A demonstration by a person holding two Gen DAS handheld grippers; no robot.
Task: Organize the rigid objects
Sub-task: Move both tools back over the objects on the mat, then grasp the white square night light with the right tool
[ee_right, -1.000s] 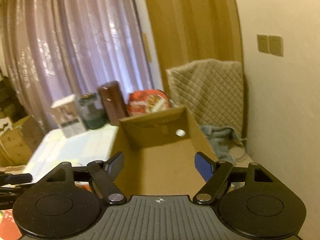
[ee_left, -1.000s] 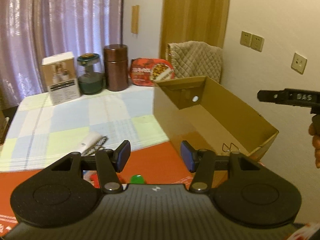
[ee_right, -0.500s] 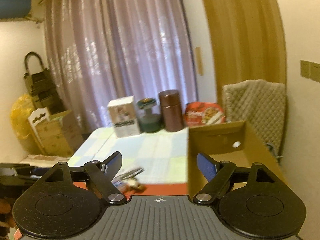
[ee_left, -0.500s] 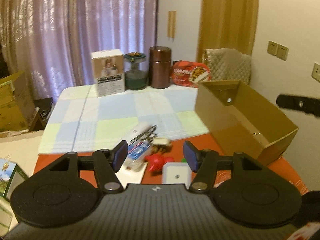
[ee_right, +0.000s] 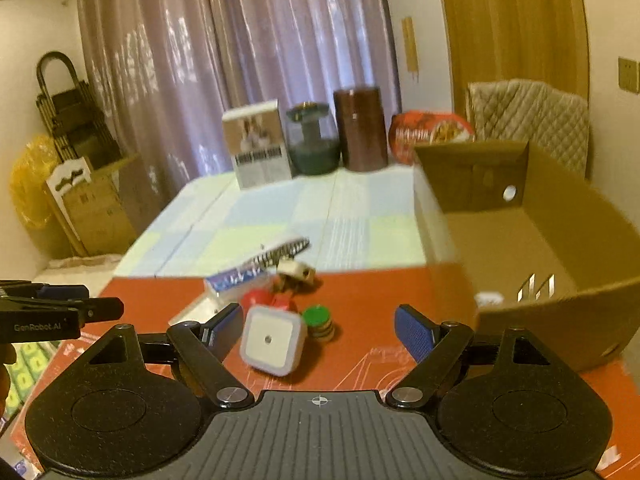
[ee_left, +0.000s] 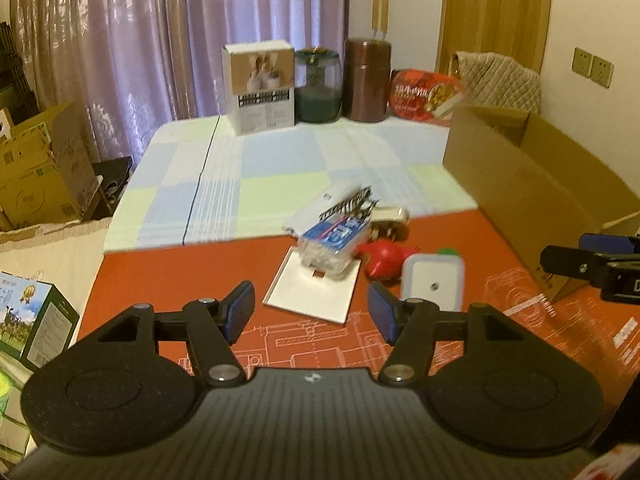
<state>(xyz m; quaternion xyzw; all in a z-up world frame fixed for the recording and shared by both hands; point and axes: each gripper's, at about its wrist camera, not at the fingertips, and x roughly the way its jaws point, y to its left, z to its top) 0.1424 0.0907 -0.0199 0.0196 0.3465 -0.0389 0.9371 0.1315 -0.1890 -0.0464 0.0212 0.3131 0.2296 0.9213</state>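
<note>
You are holding the right gripper (ee_right: 319, 334) unclenched and empty; the white square box (ee_right: 272, 341) is lying just beyond, nearer its left finger; left gripper (ee_left: 311, 315) also spread, empty.

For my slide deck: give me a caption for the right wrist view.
Open right claw approaching white square night light beside cardboard box.

Black left gripper (ee_left: 311, 315) and right gripper (ee_right: 319, 332), blue-padded fingers (ee_right: 414, 334), silver pivot screws, ribbed bodies; "GenRobot.AI" lettering.
</note>
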